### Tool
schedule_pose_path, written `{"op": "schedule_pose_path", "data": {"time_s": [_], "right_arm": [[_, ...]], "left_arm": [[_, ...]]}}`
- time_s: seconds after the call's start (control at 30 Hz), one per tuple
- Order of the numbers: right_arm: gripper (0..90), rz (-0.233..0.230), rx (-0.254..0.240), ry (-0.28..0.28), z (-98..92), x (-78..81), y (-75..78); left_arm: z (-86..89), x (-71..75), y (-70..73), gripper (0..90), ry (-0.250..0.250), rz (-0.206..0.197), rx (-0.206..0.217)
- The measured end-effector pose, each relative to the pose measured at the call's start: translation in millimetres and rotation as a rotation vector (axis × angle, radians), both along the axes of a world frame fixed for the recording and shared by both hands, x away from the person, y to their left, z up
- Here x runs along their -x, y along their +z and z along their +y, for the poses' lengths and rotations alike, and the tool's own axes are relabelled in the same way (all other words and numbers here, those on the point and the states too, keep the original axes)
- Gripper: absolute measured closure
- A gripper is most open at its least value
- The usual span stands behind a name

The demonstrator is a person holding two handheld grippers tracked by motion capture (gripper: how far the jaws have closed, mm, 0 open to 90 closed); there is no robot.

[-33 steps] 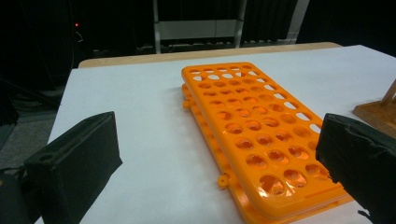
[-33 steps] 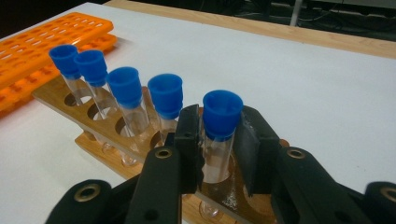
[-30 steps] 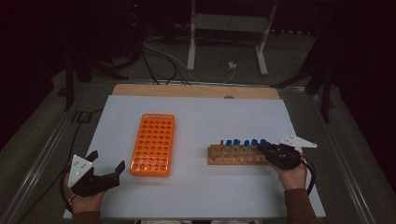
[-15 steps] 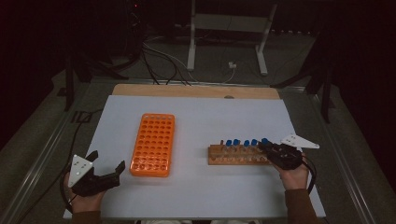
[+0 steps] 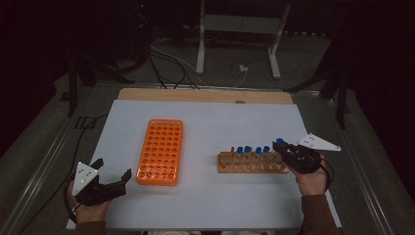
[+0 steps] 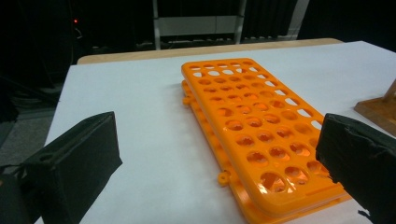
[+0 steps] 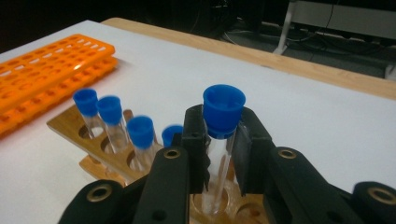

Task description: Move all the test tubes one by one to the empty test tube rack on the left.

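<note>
Right gripper (image 5: 285, 147): clamped on a blue-capped tube (image 7: 220, 135), now lifted slightly higher out of the wooden rack (image 5: 252, 162) than a second ago; tube base still within its hole at the rack's right end. Four capped tubes (image 7: 112, 122) remain seated. Left gripper (image 5: 113, 174): jaws spread, nothing between them, unmoved beside the orange rack (image 5: 159, 151). No legible writing. The right gripper view reveals the clear tube glass; the left gripper view shows the orange rack's two-tier build.

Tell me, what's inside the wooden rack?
The wooden rack holds four blue-capped test tubes. The right gripper is shut on a fifth tube. Its bottom end is hidden.
</note>
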State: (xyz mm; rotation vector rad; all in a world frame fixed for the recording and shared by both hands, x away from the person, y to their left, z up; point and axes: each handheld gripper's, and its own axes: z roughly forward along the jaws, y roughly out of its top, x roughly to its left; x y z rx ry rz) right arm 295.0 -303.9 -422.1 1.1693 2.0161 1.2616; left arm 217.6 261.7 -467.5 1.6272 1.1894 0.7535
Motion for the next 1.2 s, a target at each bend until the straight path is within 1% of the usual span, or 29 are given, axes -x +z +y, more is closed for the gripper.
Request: {"op": "schedule_pose_path", "data": {"time_s": [0.03, 0.07, 0.17, 0.2, 0.3, 0.4, 0.43, 0.47, 0.57, 0.63, 0.67, 0.7, 0.73, 0.77, 0.83, 0.87, 0.93, 1.03, 1.2], "right_arm": [[76.6, 0.000, 0.000, 0.000, 0.0, 0.0, 0.0], [76.6, -0.002, 0.002, -0.003, 0.3, -0.4, 5.0], [76.7, -0.009, 0.009, -0.001, 0.0, -0.8, 12.5], [76.7, -0.009, 0.009, -0.001, 0.0, -0.8, 12.5], [76.7, -0.021, 0.003, -0.005, -1.6, 0.7, 22.1], [76.7, -0.027, 0.009, -0.006, -1.9, 1.6, 28.1], [76.7, -0.028, 0.011, -0.005, -2.0, 1.8, 29.9], [76.7, -0.029, 0.012, -0.005, -2.0, 2.0, 31.5], [76.7, -0.030, 0.017, -0.003, -2.5, 2.7, 35.6], [76.7, -0.034, 0.019, 0.002, -2.8, 3.9, 38.2], [76.7, -0.037, 0.021, 0.005, -2.8, 4.7, 39.6], [76.7, -0.039, 0.021, 0.006, -2.7, 5.8, 41.2], [76.7, -0.040, 0.019, 0.009, -2.7, 6.8, 42.6], [76.7, -0.040, 0.017, 0.013, -2.6, 7.9, 44.1], [76.7, -0.037, 0.018, 0.021, -1.3, 9.6, 46.1], [76.7, -0.038, 0.022, 0.026, -0.2, 10.6, 46.9], [76.7, -0.037, 0.024, 0.036, 2.5, 12.6, 48.3], [76.7, -0.034, 0.027, 0.046, 7.0, 15.4, 50.4], [76.7, -0.041, 0.024, 0.076, 15.3, 20.1, 55.3]], "left_arm": [[-0.1, -0.2, -0.2, 0.3, -0.003, 0.003, 0.000], [-0.3, -0.5, -0.4, 0.3, -0.009, 0.007, 0.002], [-0.4, -1.4, -0.8, 0.3, -0.018, 0.020, 0.008], [-0.2, -1.7, -0.8, 0.3, -0.023, 0.024, 0.009], [0.0, -1.7, 0.4, 0.3, -0.033, 0.034, 0.028], [-2.2, -0.5, 3.8, 0.3, -0.046, 0.034, 0.033], [-3.5, 0.1, 5.4, 0.3, -0.052, 0.031, 0.029], [-7.3, 1.3, 9.3, 0.3, -0.053, 0.019, 0.019], [-11.2, 1.3, 13.1, 0.3, -0.063, 0.010, 0.022], [-15.3, 1.0, 17.2, 0.3, -0.071, 0.000, 0.030], [-18.7, 0.8, 22.1, 0.3, -0.091, -0.003, 0.039], [-18.7, 0.8, 22.1, 0.3, -0.091, -0.003, 0.039], [-20.6, 0.6, 24.3, 0.3, -0.102, -0.010, 0.043], [-23.7, 0.4, 28.5, 0.3, -0.126, -0.012, 0.055], [-25.5, 0.3, 30.3, 0.3, -0.134, -0.016, 0.062], [-28.3, -0.1, 33.8, 0.3, -0.145, -0.016, 0.067], [-29.7, -0.5, 35.7, 0.3, -0.147, -0.011, 0.073], [-33.8, -2.0, 41.8, 0.3, -0.146, 0.005, 0.067], [-42.4, -8.6, 53.1, 0.3, -0.171, -0.004, 0.069]]}}
